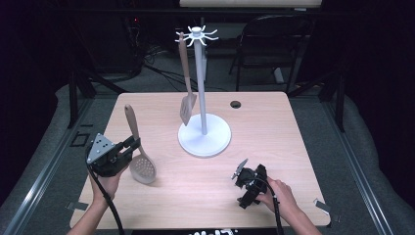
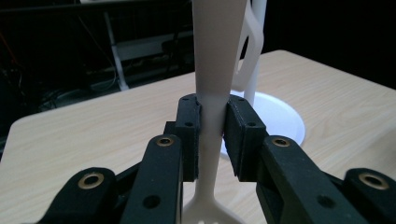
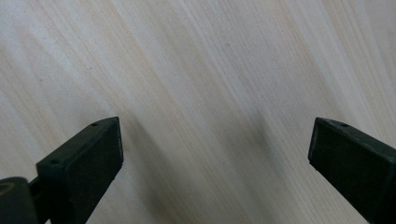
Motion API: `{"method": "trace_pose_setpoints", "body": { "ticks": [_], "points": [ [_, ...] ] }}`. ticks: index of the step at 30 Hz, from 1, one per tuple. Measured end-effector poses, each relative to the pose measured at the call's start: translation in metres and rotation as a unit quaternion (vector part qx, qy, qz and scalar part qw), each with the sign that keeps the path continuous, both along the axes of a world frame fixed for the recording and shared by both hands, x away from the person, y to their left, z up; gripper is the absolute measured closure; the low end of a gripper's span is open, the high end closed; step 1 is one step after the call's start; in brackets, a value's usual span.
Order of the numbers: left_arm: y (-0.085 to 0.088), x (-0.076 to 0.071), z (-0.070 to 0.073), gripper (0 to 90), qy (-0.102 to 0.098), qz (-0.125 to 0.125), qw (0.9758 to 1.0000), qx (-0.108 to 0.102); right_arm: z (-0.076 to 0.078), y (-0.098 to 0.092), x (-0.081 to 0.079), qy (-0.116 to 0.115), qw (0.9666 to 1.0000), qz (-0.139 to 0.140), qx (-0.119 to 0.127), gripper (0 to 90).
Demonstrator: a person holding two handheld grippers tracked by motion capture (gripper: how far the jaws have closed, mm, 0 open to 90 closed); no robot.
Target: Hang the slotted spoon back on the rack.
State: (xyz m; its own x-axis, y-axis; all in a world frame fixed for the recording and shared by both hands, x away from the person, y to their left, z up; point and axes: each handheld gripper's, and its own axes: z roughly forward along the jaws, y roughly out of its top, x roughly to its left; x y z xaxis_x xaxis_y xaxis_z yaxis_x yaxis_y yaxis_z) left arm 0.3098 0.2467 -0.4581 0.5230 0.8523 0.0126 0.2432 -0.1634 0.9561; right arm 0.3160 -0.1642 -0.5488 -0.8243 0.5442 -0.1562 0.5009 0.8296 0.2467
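A light wooden table (image 1: 274,161) is seen from above, with dark floor and black surroundings around it. Near the table's centre stands a white utensil stand (image 1: 203,134), made of a round base, a thin upright pole and a crown of hooks at the top. A beige slotted turner (image 1: 186,78) is hung from one hook at about ten o'clock of the pole and dangles beside it, its blade just above the base.

At about eight o'clock from the stand's base, the left gripper (image 1: 131,146) is held in a person's left hand. Its jaws are clamped on the handle of a beige slotted spoon (image 1: 138,152). The spoon is held tilted, with its handle end raised toward twelve o'clock and its perforated bowl low, near the tabletop, at about five o'clock of the gripper. In the left gripper view, the handle (image 2: 215,70) is seen pinched between the two black pads, with the stand's white base (image 2: 280,119) behind it.

At about five o'clock from the stand, the right gripper (image 1: 240,170) is held low against the table by the person's right hand. In the right gripper view, its jaws are seen set wide apart over bare wood (image 3: 201,93), with nothing between them.
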Motion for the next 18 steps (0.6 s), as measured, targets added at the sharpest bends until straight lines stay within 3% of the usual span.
{"method": "trace_pose_setpoints", "body": {
  "ticks": [10,18],
  "points": [
    [-0.012,0.008,0.011,76.1,-0.011,-0.014,0.9998,-0.006,0.000,-0.001,0.000,-0.001,1.0000,-0.001,0.002,2.7],
    [-0.024,0.016,0.014,76.0,-0.006,-0.030,0.9995,-0.003,0.002,-0.002,-0.002,-0.005,1.0000,-0.004,0.002,2.7]
  ]
}}
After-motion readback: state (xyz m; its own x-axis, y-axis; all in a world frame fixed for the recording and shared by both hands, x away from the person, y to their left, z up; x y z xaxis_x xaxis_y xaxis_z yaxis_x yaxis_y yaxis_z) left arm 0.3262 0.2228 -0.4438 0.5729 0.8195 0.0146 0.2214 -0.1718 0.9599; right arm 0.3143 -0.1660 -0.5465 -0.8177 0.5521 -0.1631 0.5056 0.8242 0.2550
